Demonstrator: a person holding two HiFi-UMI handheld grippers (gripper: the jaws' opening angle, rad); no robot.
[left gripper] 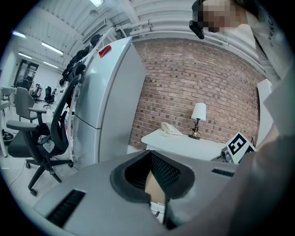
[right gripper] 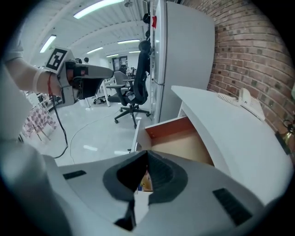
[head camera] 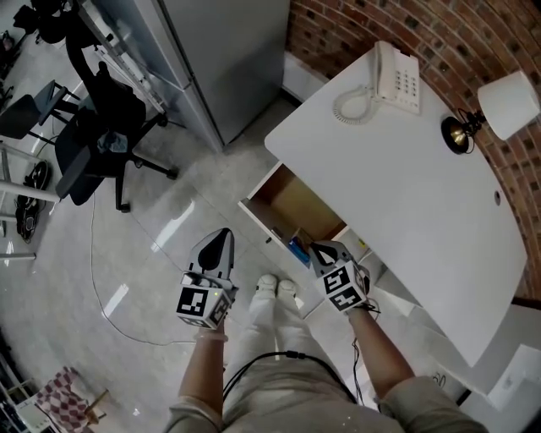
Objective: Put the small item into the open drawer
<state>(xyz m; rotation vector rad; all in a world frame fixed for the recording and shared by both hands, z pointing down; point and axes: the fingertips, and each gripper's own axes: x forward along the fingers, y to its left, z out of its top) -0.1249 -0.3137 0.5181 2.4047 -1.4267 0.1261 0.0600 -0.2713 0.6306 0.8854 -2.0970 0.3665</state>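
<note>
Head view: a white tabletop runs down the right of the frame, with a telephone at the top and a lamp at the upper right against the brick wall. Its drawer is pulled out at the centre, the tan bottom bare toward the back. A small blue item lies at the drawer's lower edge, just beside the tip of the right tool. It looks to rest inside the front corner, so the placing seems done. The left tool hangs over the floor at lower centre-left, apart from the drawer, probably held aside so as not to crowd it.

Left gripper view: the left tool's pads meet, clenched on nothing. Beyond them are a grey cabinet, an office chair at the left, and the tabletop at centre right.

Right gripper view: the right tool is also clenched and empty, and it points down at the drawer. A scrap of blue and orange shows through the slit beneath its pads, probably the item.
</note>
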